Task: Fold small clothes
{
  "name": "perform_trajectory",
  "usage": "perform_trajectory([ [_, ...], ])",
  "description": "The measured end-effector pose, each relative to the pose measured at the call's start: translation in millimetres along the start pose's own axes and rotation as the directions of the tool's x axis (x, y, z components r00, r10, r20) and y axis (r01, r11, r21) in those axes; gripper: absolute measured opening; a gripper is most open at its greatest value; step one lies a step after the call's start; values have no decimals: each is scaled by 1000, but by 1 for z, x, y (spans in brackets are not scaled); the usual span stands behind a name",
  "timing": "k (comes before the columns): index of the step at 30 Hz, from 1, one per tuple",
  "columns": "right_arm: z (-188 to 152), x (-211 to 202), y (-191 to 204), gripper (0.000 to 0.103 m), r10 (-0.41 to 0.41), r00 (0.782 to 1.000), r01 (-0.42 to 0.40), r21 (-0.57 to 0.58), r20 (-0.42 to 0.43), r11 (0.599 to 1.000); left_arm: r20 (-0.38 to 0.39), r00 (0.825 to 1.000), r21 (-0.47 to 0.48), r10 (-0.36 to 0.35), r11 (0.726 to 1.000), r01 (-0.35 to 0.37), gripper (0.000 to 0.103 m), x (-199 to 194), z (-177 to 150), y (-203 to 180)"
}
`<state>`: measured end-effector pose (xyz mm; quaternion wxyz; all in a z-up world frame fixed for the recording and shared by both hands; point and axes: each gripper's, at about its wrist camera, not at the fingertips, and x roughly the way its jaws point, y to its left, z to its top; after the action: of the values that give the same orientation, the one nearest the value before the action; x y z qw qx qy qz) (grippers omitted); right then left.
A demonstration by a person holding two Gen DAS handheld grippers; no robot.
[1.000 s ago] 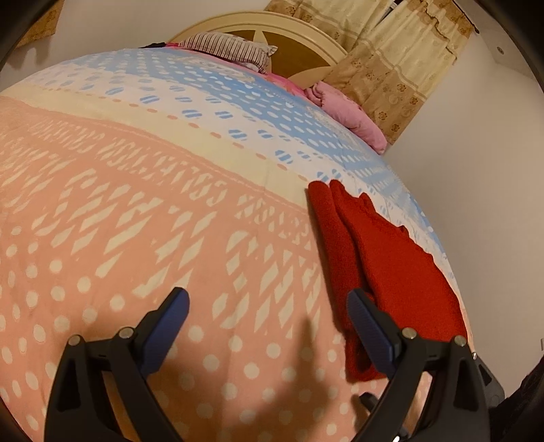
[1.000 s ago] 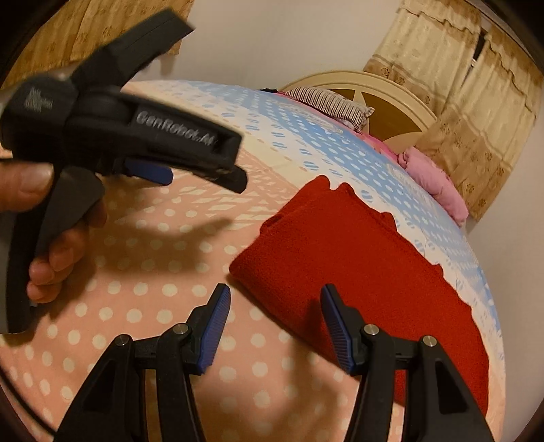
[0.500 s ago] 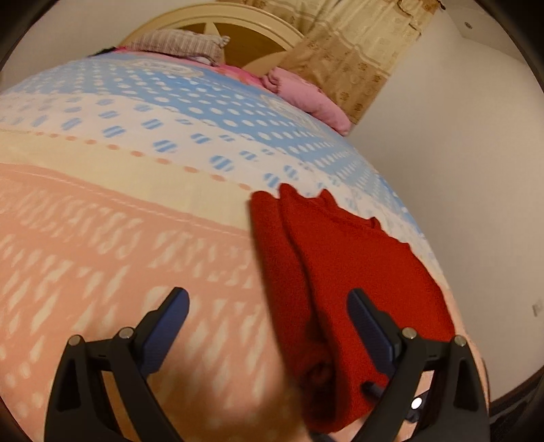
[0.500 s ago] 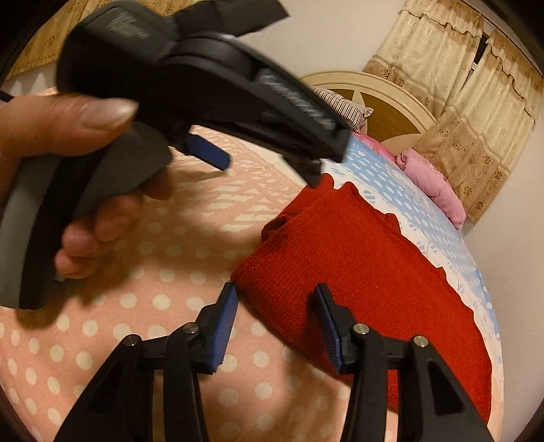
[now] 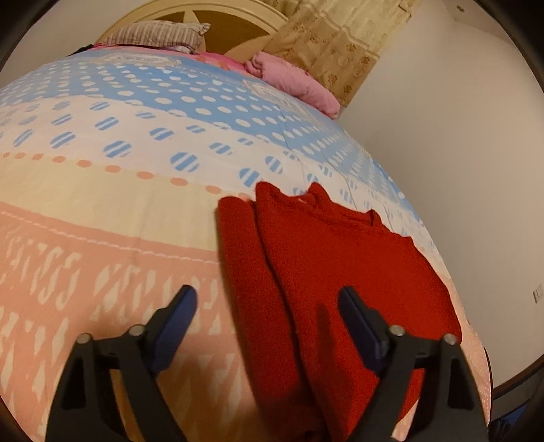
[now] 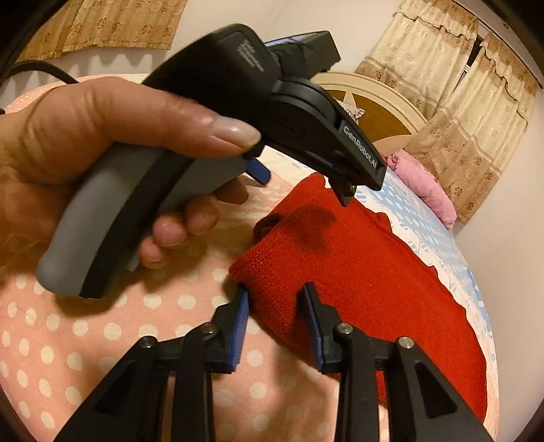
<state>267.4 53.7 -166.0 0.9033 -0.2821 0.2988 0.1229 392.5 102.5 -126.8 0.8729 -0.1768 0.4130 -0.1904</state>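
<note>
Lying on the pink dotted part of the bedcover, near the bed's side edge, one red knitted garment is folded lengthwise, with a narrow folded strip along its left side in the left wrist view. The right gripper is closing around the garment's near corner; the fabric is between its blue pads, which do not yet press it. A second ago these pads stood wider, just before the corner. The left gripper is closing a little but remains wide, above the garment's near end, holding nothing. Compared with a second ago, it has shifted toward the garment, which now fills more of its view. One hand holds it. At the headboard are two pillows, one striped pillow and one pink pillow.
</note>
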Motion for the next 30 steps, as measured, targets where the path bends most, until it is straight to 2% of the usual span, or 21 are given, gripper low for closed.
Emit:
perform_trajectory([
  [4,0,-1,4,26,-8,1000,8,-8,-2,1000,-7,1000,-1,-3,1000,3,79,4,1,-1],
  [7,0,-1,6,24,-14,1000,14,-16,-3,1000,-19,1000,-10,-10,1000,9,71,8,3,0],
  [9,0,-1,7,18,-11,1000,11,-20,-6,1000,-29,999,-24,-16,1000,16,60,11,4,2],
  [11,0,-1,7,12,-4,1000,4,-19,-9,1000,-54,997,-43,-49,998,47,32,15,6,5],
  [14,0,-3,5,9,6,1000,-6,-10,-5,1000,-64,992,-98,-106,990,99,20,19,7,10],
  [17,-1,-8,-4,8,34,999,-34,26,20,999,-63,993,-110,-98,990,91,17,18,8,6],
  [21,-1,-27,-27,7,79,991,-91,120,106,989,-55,991,-134,-120,985,112,15,12,12,2],
  [25,-4,-36,-54,7,127,980,-160,229,152,960,-40,989,-154,-140,979,132,14,3,20,-8],
  [30,-13,-39,-82,7,147,972,-199,311,181,930,-25,990,-141,-142,980,137,14,-1,29,-28],
])
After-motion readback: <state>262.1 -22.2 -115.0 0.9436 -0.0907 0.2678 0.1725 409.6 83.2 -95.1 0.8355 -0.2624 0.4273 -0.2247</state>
